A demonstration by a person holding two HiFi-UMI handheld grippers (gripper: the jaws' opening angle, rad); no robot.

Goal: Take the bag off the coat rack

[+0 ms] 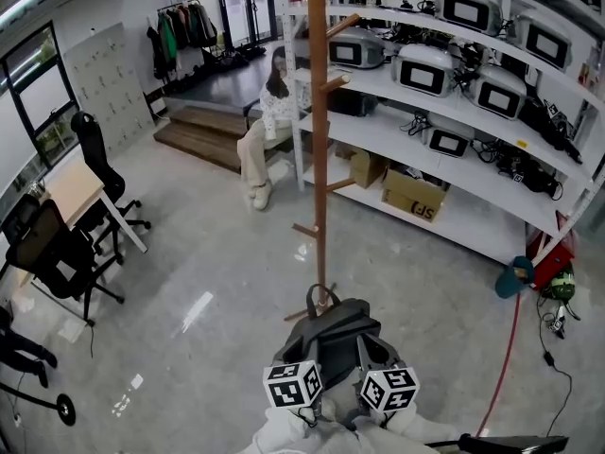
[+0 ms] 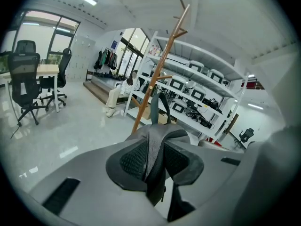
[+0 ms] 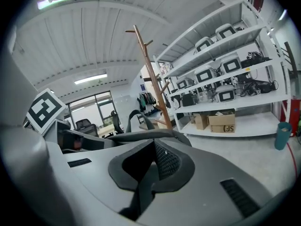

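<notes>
A dark grey backpack [image 1: 336, 334] hangs clear of the wooden coat rack [image 1: 320, 159], low in the head view between my two grippers. My left gripper [image 1: 317, 359] is shut on one of its webbing straps [image 2: 154, 149], which runs between the mesh pads in the left gripper view. My right gripper [image 1: 364, 359] is shut on another strap [image 3: 141, 136] of the bag. The bag's top handle loop [image 2: 160, 102] stands up in front of the rack [image 2: 157, 74]. In the right gripper view the rack [image 3: 151, 76] rises behind the bag, its pegs bare.
White shelving [image 1: 454, 112] with grey devices and cardboard boxes [image 1: 411, 195] stands right of the rack. A person [image 1: 267, 126] sits beyond it by wooden steps [image 1: 203, 130]. Office chairs [image 1: 57, 253] and a desk [image 1: 71, 192] are at the left. A red cable [image 1: 506, 357] lies at the right.
</notes>
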